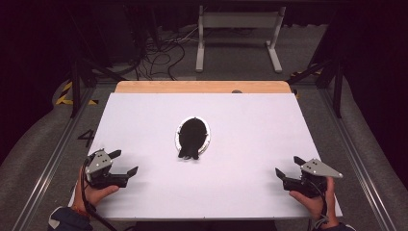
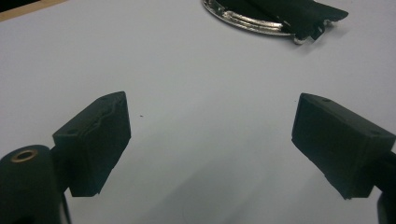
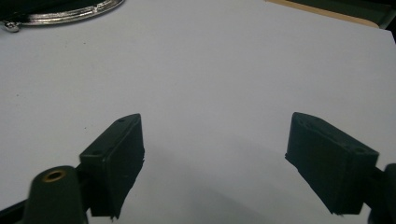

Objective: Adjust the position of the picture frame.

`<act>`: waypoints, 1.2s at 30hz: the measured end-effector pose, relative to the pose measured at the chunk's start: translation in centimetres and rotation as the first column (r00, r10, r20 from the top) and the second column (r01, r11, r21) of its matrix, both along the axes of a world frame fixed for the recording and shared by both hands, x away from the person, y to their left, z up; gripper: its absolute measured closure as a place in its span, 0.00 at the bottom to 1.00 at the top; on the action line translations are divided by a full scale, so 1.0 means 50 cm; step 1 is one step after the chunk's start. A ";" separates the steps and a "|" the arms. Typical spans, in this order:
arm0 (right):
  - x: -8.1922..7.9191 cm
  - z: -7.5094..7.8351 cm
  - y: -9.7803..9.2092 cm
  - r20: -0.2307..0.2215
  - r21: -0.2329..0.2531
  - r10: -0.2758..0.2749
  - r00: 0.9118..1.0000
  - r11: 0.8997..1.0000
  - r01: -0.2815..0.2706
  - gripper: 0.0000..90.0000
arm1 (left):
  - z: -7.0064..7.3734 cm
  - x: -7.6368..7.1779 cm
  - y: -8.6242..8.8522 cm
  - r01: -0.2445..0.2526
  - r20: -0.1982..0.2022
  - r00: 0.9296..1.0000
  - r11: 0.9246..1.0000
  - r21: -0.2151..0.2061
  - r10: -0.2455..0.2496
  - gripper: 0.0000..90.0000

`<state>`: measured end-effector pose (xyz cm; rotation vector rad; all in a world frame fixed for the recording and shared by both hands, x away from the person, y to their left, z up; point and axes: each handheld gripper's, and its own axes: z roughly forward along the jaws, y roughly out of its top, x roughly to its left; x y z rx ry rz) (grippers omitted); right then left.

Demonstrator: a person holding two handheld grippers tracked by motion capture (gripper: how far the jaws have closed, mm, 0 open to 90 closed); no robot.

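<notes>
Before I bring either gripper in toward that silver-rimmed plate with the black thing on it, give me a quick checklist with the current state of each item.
1. Left gripper open: ok, jaws stand wide apart with nothing between them.
2. Right gripper open: ok, jaws wide apart, nothing held.
3. Path to the plate: ok, only bare white table surface lies between each gripper and it.
4. Black object seated on the plate: not ok, its near end hangs over the rim onto the table.
5. What the black object is, soft or stiff: cannot tell, it is too dark.
6. Plate away from table edges: ok, it sits near the middle.
</notes>
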<state>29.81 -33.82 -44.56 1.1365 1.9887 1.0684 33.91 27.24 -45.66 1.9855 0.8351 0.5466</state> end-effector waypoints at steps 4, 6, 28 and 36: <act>0.004 -0.002 0.001 -0.020 0.009 0.012 1.000 1.000 -0.012 0.27 | 0.001 -0.004 0.004 0.003 0.010 1.000 1.000 -0.016 -0.003 0.16; 0.008 -0.001 0.002 -0.020 0.016 0.009 1.000 1.000 -0.009 0.27 | 0.002 -0.005 0.005 -0.005 0.013 1.000 1.000 -0.023 0.005 0.17; 0.148 0.036 0.147 -0.075 0.085 0.139 0.987 0.988 -0.133 0.97 | 0.037 0.181 -0.111 0.106 -0.070 0.992 0.994 0.017 -0.105 0.90; 0.209 0.027 0.255 -0.103 0.120 0.175 0.979 0.979 -0.163 1.00 | 0.015 0.269 -0.200 0.084 -0.127 0.989 0.996 0.042 -0.078 0.99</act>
